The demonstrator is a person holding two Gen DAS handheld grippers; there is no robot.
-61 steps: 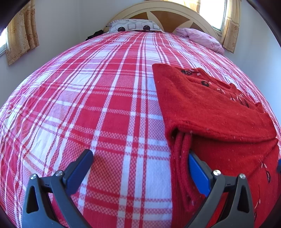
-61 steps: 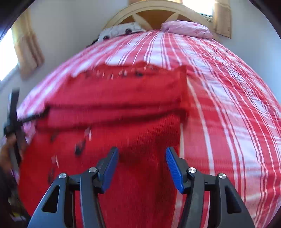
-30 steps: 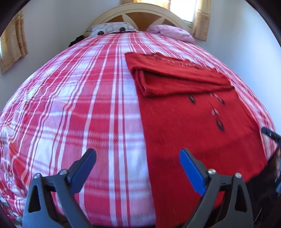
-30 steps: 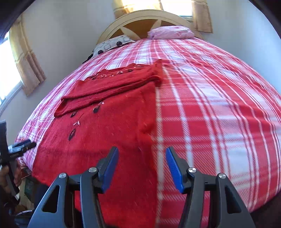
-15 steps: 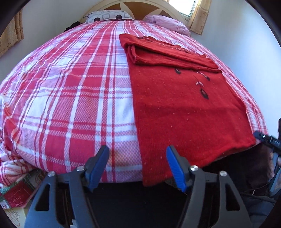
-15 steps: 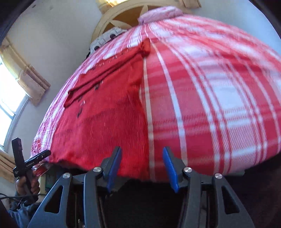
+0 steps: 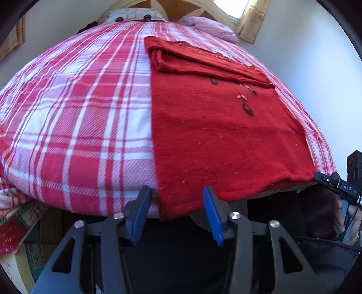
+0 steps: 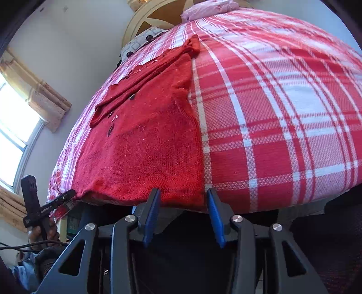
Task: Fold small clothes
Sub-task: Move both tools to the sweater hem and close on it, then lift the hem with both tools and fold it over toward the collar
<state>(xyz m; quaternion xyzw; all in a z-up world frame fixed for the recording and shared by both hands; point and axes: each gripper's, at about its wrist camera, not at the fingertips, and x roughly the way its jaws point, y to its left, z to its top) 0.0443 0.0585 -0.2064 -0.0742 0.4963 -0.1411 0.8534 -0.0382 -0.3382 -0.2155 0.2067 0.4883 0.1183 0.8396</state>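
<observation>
As the red knitted sweater point(image 7: 217, 140) lies flat across the right half of the left wrist view, on a red-and-white plaid bedspread point(image 7: 86, 117), the left gripper point(image 7: 176, 210) sits at the bottom centre of the frame with its 2 blue-padded fingers spread apart and holding nothing. The sweater's near left corner hangs over the bed edge between those fingers, apparently not yet pinched. In the upper middle of the frame the top of the garment is already folded into a narrow band, with small dark motifs just below it. At the right edge, the other tool's black tip meets the hem's far corner. A pink pillow point(image 7: 203, 24) rests at the top, before a cream arched headboard point(image 7: 181, 9).

In the right wrist view, the same sweater point(image 8: 144, 144) fills the centre left, its hem draped over the mattress edge at the bottom. The right gripper point(image 8: 183, 212) is likewise spread and empty, framing the near right corner. At lower left the other tool's tip touches the opposite corner.

By these frames, 1 fold at the top looks done; the hem still has to be seized and carried up, so roughly half the job remains.
</observation>
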